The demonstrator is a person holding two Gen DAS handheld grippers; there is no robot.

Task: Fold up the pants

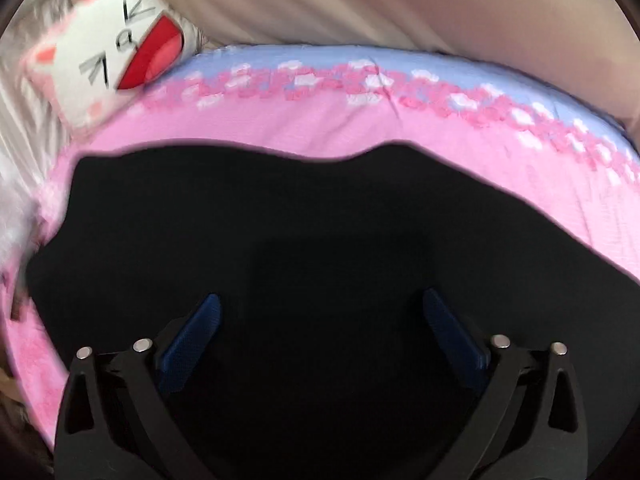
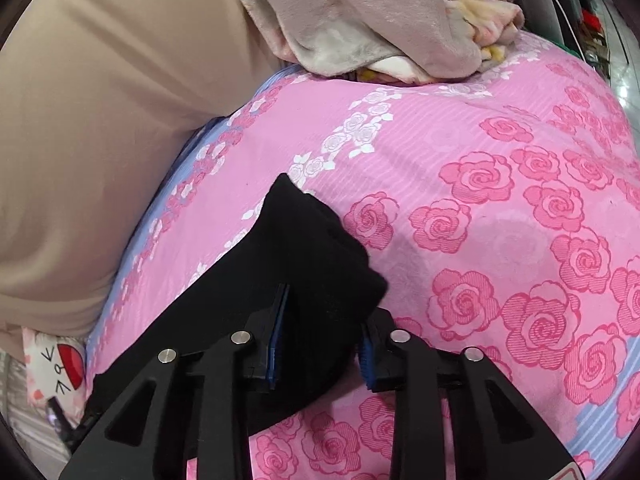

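The black pants (image 2: 304,280) run lengthwise between both tools: the right hand-held gripper (image 2: 322,340) loosely straddles their end, the left hand-held gripper (image 1: 320,332) hovers wide open above.

The black pants (image 1: 280,240) lie spread on a pink sheet printed with roses (image 2: 500,220). From the left wrist view they fill the lower middle as 1 broad, flat, dark mass, their far edge wavy with a shallow dip near the middle; no seam, pocket or waistband can be made out in the dark, blurred cloth. From the right wrist view 1 end of the pants (image 2: 312,248) shows as a narrow band running from the lower left up to a blunt, angled end on the sheet. There the cloth is doubled, with layered edges showing at the tip, and it bulges slightly upward instead of lying flat.
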